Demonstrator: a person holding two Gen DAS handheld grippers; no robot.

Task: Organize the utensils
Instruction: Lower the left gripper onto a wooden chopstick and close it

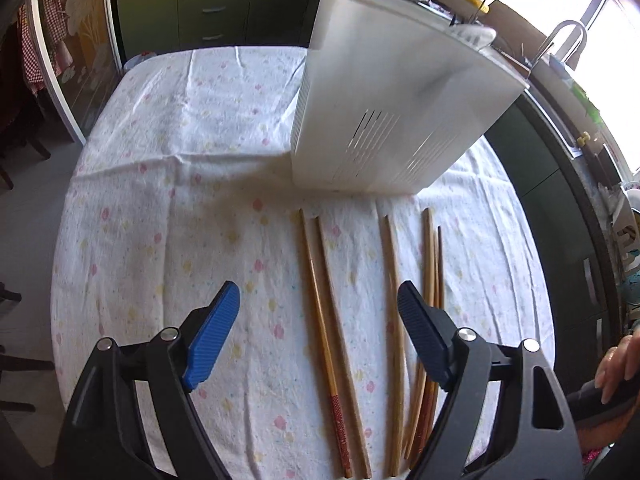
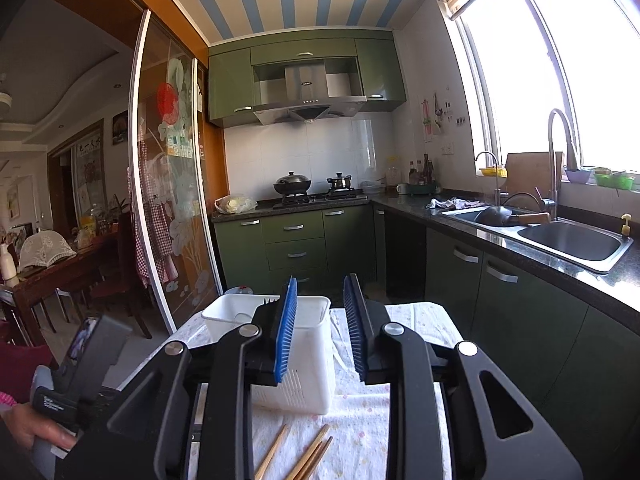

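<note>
Several wooden chopsticks (image 1: 326,352) lie side by side on the flowered tablecloth (image 1: 180,200), tips toward a tall white slotted utensil holder (image 1: 400,100) standing just beyond them. My left gripper (image 1: 318,292) hangs over the chopsticks, open wide, with two of them lying below the gap and the pads touching nothing. In the right wrist view the holder (image 2: 308,364) stands ahead on the table, with fork tines (image 2: 270,302) showing inside it. My right gripper (image 2: 321,280) is higher, pointing nearly level over the holder's rim, its jaws a little apart and nothing between them. Chopstick ends (image 2: 316,448) show below.
The small table has open floor on its left and dark green cabinets (image 2: 296,240) behind. A counter with a steel sink (image 2: 568,240) and tap runs along the right. A person's hand (image 1: 616,368) is at the right edge, and the other gripper's handle (image 2: 80,360) at lower left.
</note>
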